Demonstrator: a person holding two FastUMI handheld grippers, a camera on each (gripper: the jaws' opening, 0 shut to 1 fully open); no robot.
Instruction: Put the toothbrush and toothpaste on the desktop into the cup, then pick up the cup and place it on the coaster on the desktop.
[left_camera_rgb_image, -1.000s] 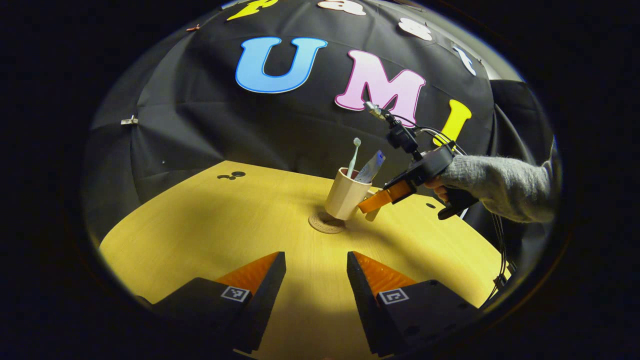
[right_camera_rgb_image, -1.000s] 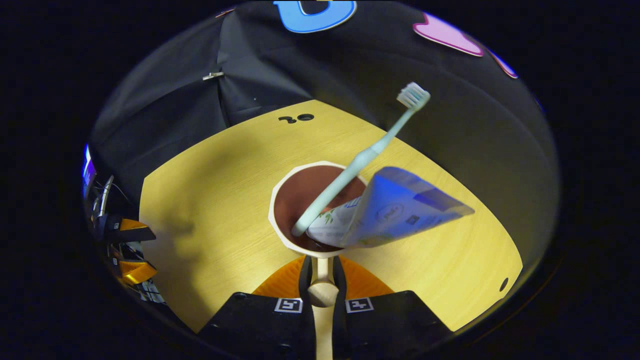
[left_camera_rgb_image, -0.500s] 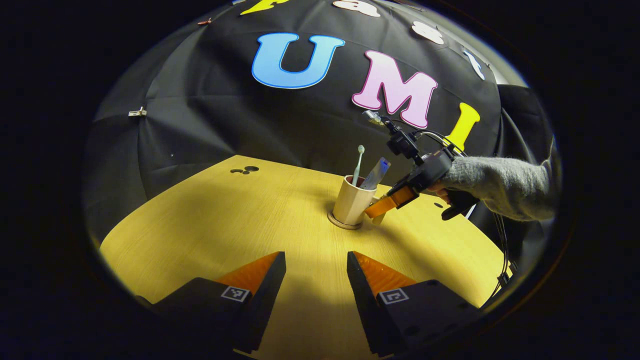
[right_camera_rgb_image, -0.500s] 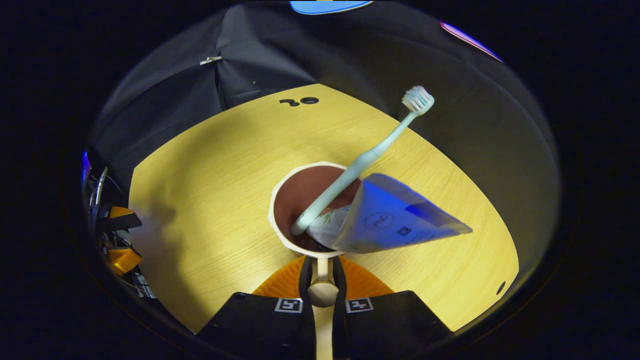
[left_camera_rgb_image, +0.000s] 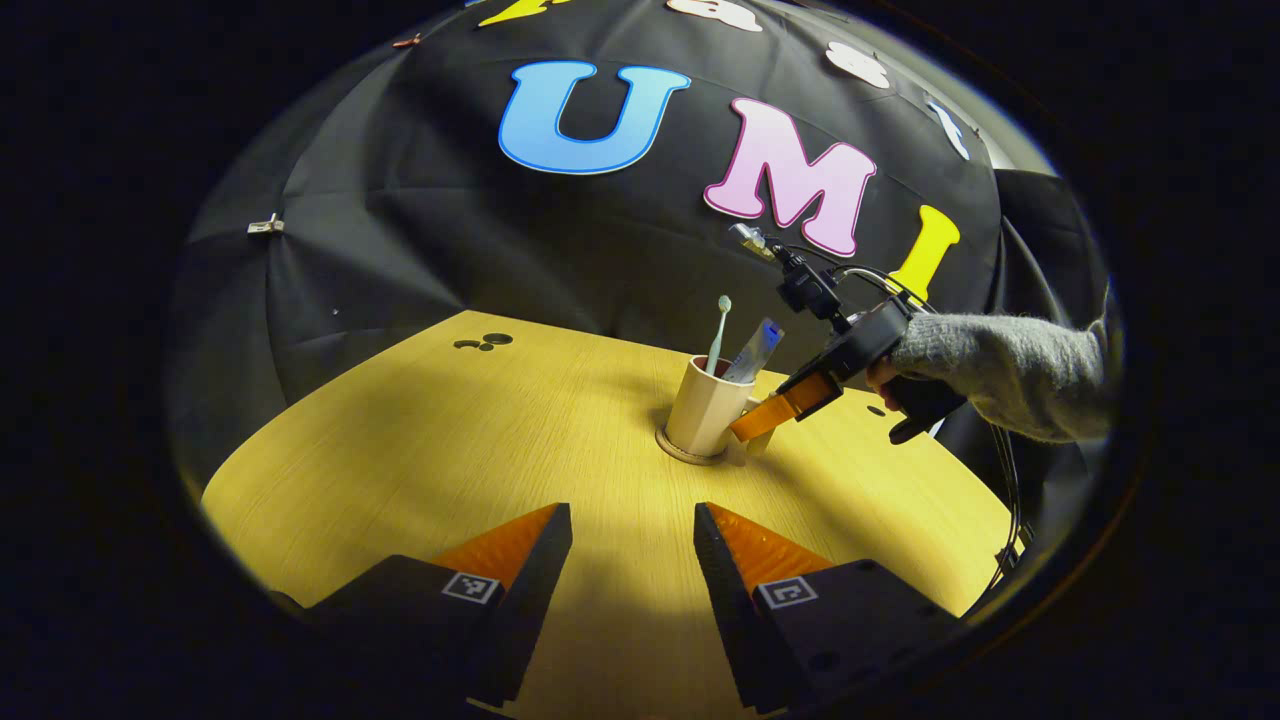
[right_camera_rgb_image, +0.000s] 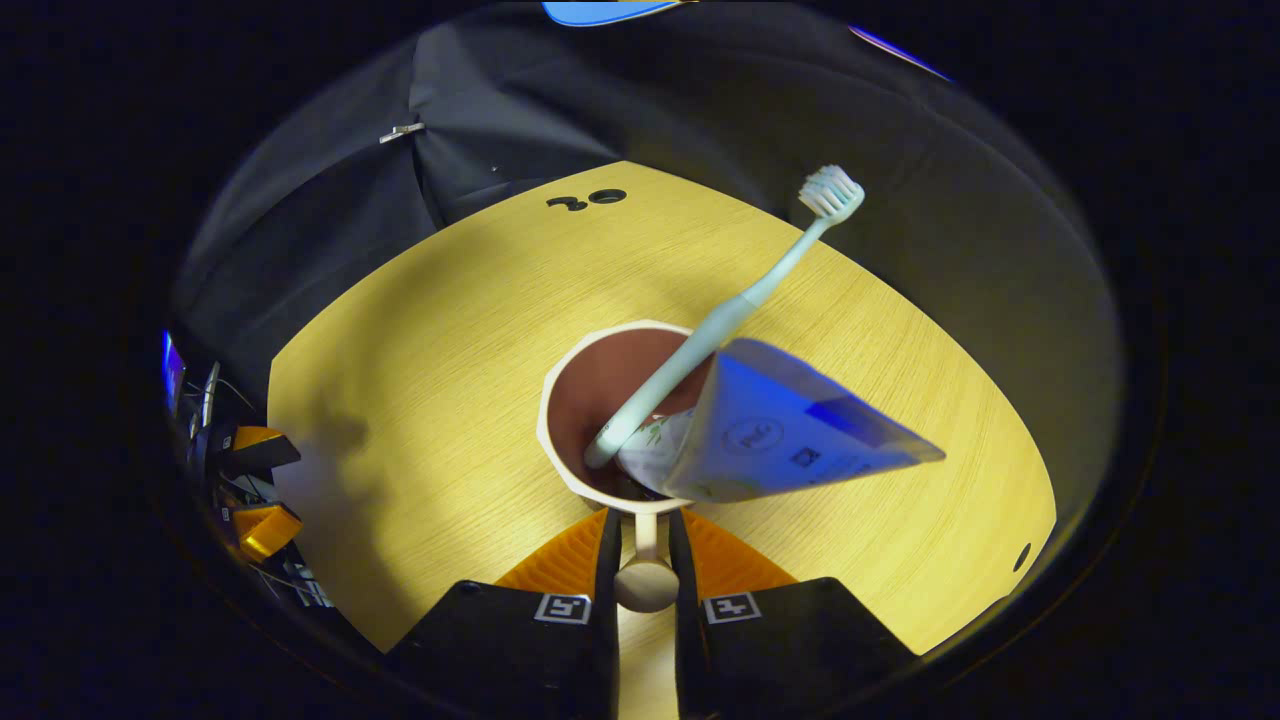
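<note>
Inspecting the loading step first: your toothbrush (right_camera_rgb_image: 725, 315) and toothpaste tube (right_camera_rgb_image: 790, 430) both stand in the beige cup (right_camera_rgb_image: 600, 400), each leaning out over the rim on the far side, brush head up. That part of the job reads as complete.

Placement comes next. In the left gripper view the cup (left_camera_rgb_image: 708, 410) sits upright on the round coaster (left_camera_rgb_image: 688, 453), whose edge shows as a thin ring around the cup's base near the middle of the desk (left_camera_rgb_image: 450, 450). From this angle I judge the base to be down on the coaster and roughly centred, though the far side of the ring is hidden behind the cup, so full seating cannot be confirmed.

Your right tool (right_camera_rgb_image: 646, 545) has its orange fingers pressed against either side of the cup's handle (right_camera_rgb_image: 646, 585), pinching it. In the left gripper view the same tool (left_camera_rgb_image: 765, 420) reaches in at the cup's side, held by your grey-sleeved hand (left_camera_rgb_image: 885, 378).

Your left tool (left_camera_rgb_image: 630, 560) hovers low over the near part of the desk, fingers spread, holding nothing, well apart from the cup.

Outstanding, in my judgement: loosen the right tool's hold on the handle and draw it straight back. The leaning tube and brush put weight to one side, so a snagged handle could tip or drag the cup off the coaster.
</note>
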